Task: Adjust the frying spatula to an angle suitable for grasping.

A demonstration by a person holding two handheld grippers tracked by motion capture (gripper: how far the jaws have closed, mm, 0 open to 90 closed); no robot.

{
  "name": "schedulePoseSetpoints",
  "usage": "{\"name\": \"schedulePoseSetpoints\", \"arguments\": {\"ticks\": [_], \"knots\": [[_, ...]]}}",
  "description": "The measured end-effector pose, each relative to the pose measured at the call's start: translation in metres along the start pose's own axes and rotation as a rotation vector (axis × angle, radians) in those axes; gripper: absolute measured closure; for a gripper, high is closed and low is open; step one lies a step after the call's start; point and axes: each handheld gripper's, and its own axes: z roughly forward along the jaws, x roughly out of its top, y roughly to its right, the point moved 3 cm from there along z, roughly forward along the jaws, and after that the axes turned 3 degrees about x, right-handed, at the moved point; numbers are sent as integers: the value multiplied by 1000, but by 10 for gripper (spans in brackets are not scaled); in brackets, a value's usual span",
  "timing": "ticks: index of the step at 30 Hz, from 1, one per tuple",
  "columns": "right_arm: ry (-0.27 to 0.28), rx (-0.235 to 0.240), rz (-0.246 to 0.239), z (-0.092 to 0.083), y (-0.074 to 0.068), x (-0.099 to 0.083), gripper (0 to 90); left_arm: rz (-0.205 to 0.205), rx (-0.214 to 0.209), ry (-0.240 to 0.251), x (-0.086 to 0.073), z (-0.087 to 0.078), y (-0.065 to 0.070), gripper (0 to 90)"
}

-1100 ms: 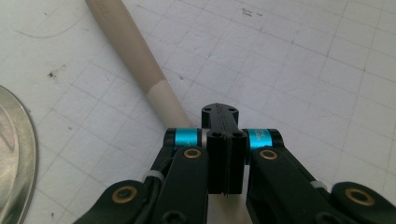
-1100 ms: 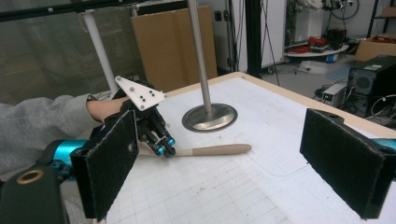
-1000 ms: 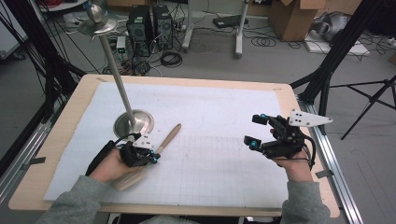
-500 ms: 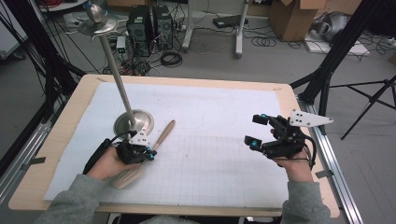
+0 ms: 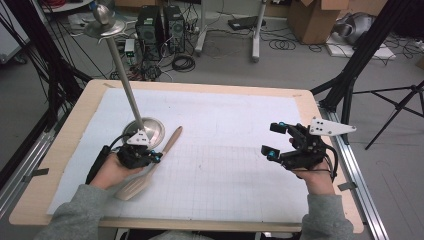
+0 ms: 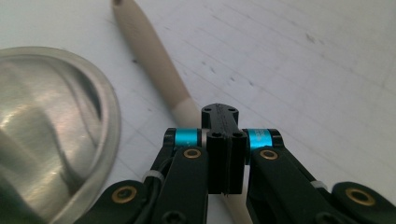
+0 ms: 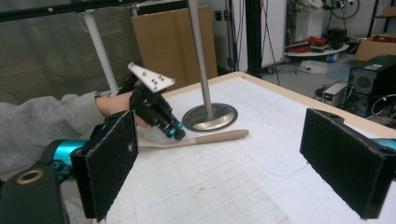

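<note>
The left tongs [image 5: 156,158] are clamped on the wooden spatula [image 5: 150,167], with the jaws pressed together over its neck, where the handle narrows toward the blade. In the left gripper view the handle runs out ahead of the jaws and away across the paper, while in the high view the flat blade lies behind them, close to the person's left hand [image 5: 112,170]. The spatula looks to lie flat on the white sheet [image 5: 225,150], so I judge the grasp made and the lift or carry not yet done; where it is meant to go I cannot tell. Just beside the left tongs, on their far side, stands the round steel base [image 5: 150,131] of a stand, its pole [image 5: 120,65] leaning up and away. Well apart to the other side, the right tongs [image 5: 274,139] hang above the sheet with jaws wide apart and nothing between them.

Against the earlier frames, the left tongs and spatula have slid a little nearer the base, handle swung with them; the right tongs have kept their place
</note>
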Motion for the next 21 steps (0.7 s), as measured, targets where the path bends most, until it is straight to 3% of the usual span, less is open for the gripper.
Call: {"name": "schedulePoseSetpoints", "arguments": {"ticks": [4,7,11,13,17,21], "knots": [[-3,-2,-1,0,0,0,106,-96,31,14,6,3,-11,898],[-1,-5,-3,-1,0,0,106,-121,39,18,11,8,-17,898],[3,-9,-1,-3,0,0,106,-111,69,-5,16,17,-20,898],[6,-9,0,-4,0,0,106,-87,88,-15,20,21,-21,898],[12,-6,4,-6,-1,0,106,-77,107,-49,22,31,-24,898],[17,-6,1,-7,-1,1,106,-83,124,-49,22,38,-27,898]]}}
